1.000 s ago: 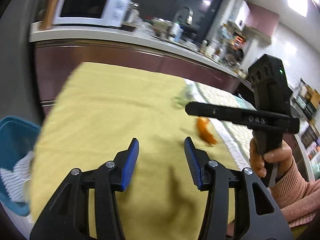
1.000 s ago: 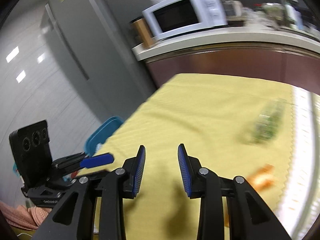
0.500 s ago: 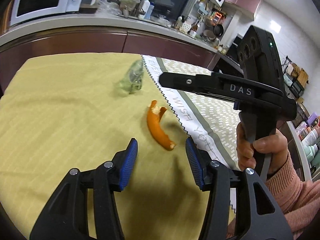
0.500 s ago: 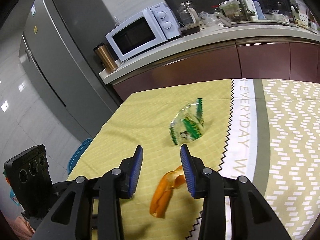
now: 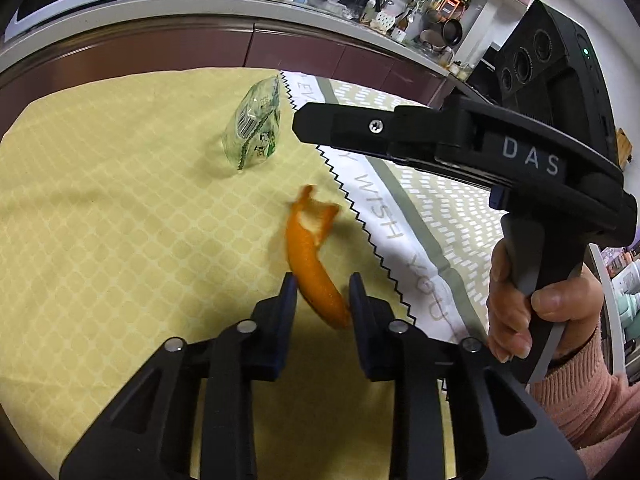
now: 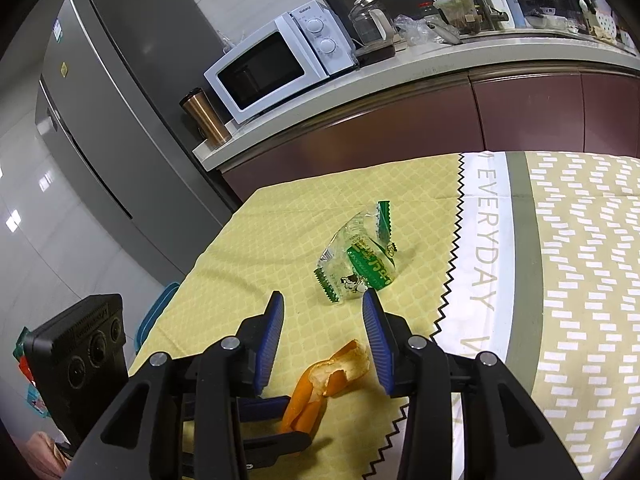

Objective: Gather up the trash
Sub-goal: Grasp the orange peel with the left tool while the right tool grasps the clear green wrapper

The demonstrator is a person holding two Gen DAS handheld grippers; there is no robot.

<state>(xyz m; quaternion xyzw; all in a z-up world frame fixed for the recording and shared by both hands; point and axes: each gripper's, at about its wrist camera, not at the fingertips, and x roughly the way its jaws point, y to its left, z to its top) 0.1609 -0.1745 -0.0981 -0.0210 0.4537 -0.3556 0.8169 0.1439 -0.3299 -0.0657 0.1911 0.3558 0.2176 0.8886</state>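
Note:
A curled orange peel (image 5: 308, 256) lies on the yellow tablecloth (image 5: 120, 220) near the zigzag seam. My left gripper (image 5: 322, 294) is low over the cloth, and its jaws are closing on the peel's near end, with both pads touching it. From the right wrist view the same peel (image 6: 340, 368) runs down into my left gripper (image 6: 298, 420). A clear plastic wrapper with green print (image 6: 360, 260) lies further back. My right gripper (image 6: 322, 300) hangs open above the peel, its tips just short of the wrapper and nothing between them.
A person's hand (image 5: 540, 312) in a pink sleeve holds the right gripper's handle. A teal bin (image 6: 156, 312) shows past the table's left edge. Behind stand a counter with a microwave (image 6: 276, 64) and a grey fridge (image 6: 100, 120). The patterned cloth (image 6: 580, 280) covers the right side.
My left gripper swung right, advanced until the peel's end sits between its fingers, and its jaws narrowed. My right gripper swung toward the wrapper and widened slightly.

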